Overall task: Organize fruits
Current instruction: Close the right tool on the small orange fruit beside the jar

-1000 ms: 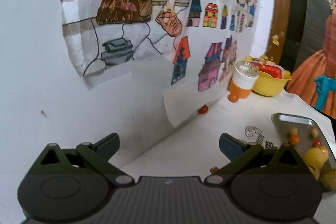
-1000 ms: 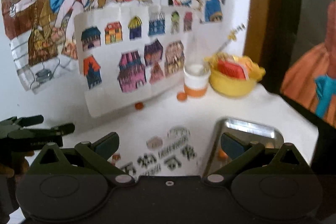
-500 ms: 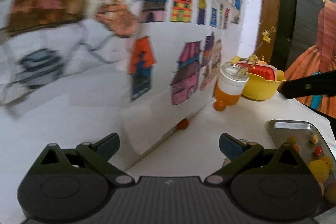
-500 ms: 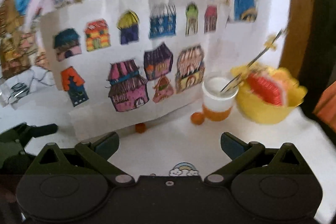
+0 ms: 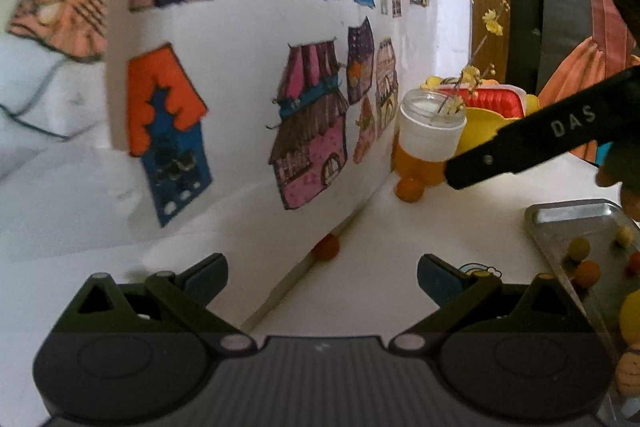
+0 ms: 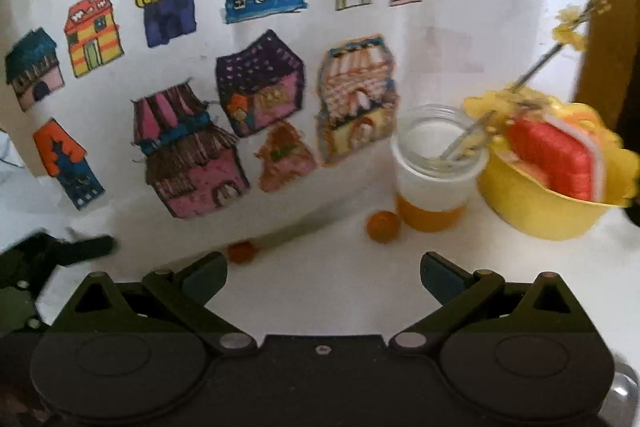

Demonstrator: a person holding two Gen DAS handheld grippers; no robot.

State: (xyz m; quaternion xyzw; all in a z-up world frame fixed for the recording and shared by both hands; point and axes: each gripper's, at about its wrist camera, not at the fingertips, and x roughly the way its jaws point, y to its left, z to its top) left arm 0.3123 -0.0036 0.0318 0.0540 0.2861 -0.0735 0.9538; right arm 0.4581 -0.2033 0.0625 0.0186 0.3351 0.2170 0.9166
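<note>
Fingers on your left gripper (image 5: 322, 275) are spread wide apart, and nothing sits between them. Just past its tips, a little to the left of the middle, a small orange fruit (image 5: 326, 247) lies on the white desk (image 5: 400, 239), right at the bottom edge of the paper with drawn houses (image 5: 248, 75). Farther ahead and to the right, a second orange fruit (image 5: 409, 189) rests touching the foot of a clear jar (image 5: 430, 133) with an orange bottom. Behind the jar sits a yellow bowl (image 5: 480, 125) with something red in it. Low on the right of your left gripper, a metal tray (image 5: 560, 223) holds several small round fruits (image 5: 580, 247), yellow and orange. Your other gripper reaches across as a dark bar above the tray.

Your right gripper (image 6: 323, 277) is also let go, fingers wide, holding nothing. Just ahead of its left finger lies the small orange fruit (image 6: 241, 251) by the paper (image 6: 280, 67) edge. Ahead and a bit right, the other orange fruit (image 6: 383, 226) sits against the jar (image 6: 438, 167). The yellow bowl (image 6: 536, 207) stands just right of the jar. Far to the left, the dark tip of your left gripper (image 6: 86, 247) pokes in over the desk (image 6: 340, 279).
</note>
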